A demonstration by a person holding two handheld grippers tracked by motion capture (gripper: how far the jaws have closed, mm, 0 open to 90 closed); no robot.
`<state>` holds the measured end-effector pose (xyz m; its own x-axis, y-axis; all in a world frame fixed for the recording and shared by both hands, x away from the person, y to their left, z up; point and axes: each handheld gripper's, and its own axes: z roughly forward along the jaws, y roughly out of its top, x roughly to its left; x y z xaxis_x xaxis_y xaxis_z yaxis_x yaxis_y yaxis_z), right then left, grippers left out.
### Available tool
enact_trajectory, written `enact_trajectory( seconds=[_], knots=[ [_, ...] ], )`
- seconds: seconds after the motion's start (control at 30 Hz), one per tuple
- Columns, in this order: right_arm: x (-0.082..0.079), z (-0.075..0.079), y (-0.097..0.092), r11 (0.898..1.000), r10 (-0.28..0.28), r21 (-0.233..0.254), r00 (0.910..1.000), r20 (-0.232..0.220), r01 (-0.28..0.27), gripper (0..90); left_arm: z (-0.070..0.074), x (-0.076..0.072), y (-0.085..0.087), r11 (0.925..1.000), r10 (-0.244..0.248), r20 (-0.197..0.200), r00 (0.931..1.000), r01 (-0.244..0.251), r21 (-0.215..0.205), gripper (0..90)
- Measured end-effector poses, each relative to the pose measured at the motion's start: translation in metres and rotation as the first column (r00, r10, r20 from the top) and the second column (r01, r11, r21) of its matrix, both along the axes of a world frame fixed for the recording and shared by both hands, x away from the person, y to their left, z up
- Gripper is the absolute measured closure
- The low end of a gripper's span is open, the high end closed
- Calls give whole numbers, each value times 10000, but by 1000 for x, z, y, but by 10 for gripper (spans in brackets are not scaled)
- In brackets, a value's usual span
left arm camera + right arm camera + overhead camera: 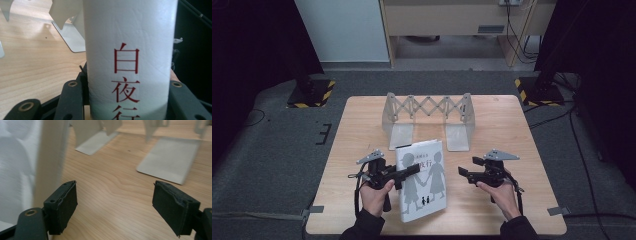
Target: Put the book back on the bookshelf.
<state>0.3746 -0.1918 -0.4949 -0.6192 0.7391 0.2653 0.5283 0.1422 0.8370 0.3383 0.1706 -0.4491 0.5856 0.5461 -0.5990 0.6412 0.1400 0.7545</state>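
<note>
Two hand-held grippers flank one white book (424, 180), and the relation that matters is which of them has it. The left hand-held gripper (404, 174) is clamped on the book at its spine side: in the left gripper view the spine (130, 57) with its red characters stands between the two black jaws, touching both. The right hand-held gripper (464, 172) is released, its jaws spread wide over bare wood in the right gripper view, with the book's page edge (50, 162) just beside its own left pad (65, 205).

In the high view the book's long axis runs from the person toward the far edge of the table (512, 130), tipped slightly. Its top end points at the expanding metal book rack (428, 117), which stands just beyond it, between the book and the far edge. The left hand is plainly the nearer one; the right hovers close to the book's open side, apart from it.

Whether the book lies flat on the table or is lifted and tilted is hard to judge from above. The rack's slots are cut off in both gripper views, where just its base plates (167, 160) are clear. The book's lower part is cut off in the left gripper view, and its cover is blurred in the right gripper view.
</note>
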Motion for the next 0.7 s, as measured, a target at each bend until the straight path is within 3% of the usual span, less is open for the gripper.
enact_trajectory(
  seconds=[0.17, 0.2, 0.23, 0.27, 0.43, 0.57, 0.7],
  knots=[
    [0, -4, -16, 9960, -387, -802, 9992, -37, 383, 171, 11, 1, -1, 9986, 243, 232, 9994, -254, 464, 531],
    [-2, -7, -25, 9916, -530, -1188, 9985, -133, 511, 155, 15, 2, 0, 9973, 359, 332, 9988, -379, 626, 531],
    [-2, -7, -25, 9916, -530, -1188, 9985, -133, 511, 155, 15, 2, 0, 9973, 359, 332, 9988, -379, 626, 531],
    [-4, -9, -33, 9842, -720, -1630, 9973, -160, 685, 140, 20, 4, 0, 9949, 471, 437, 9979, -508, 869, 531],
    [-9, -17, -52, 9737, -1296, -1885, 9915, 47, 1282, 129, 33, 7, 3, 9877, 766, 825, 9936, -869, 1297, 531],
    [-9, -26, -64, 9465, -1987, -2631, 9799, -176, 1872, 117, 46, 11, 12, 9868, 1085, 998, 9891, -1193, 1096, 530],
    [-8, -38, -72, 9195, -2216, -3420, 9742, -436, 1939, 96, 60, 17, 20, 9783, 1419, 1372, 9803, -1600, 1315, 530]
  ],
)
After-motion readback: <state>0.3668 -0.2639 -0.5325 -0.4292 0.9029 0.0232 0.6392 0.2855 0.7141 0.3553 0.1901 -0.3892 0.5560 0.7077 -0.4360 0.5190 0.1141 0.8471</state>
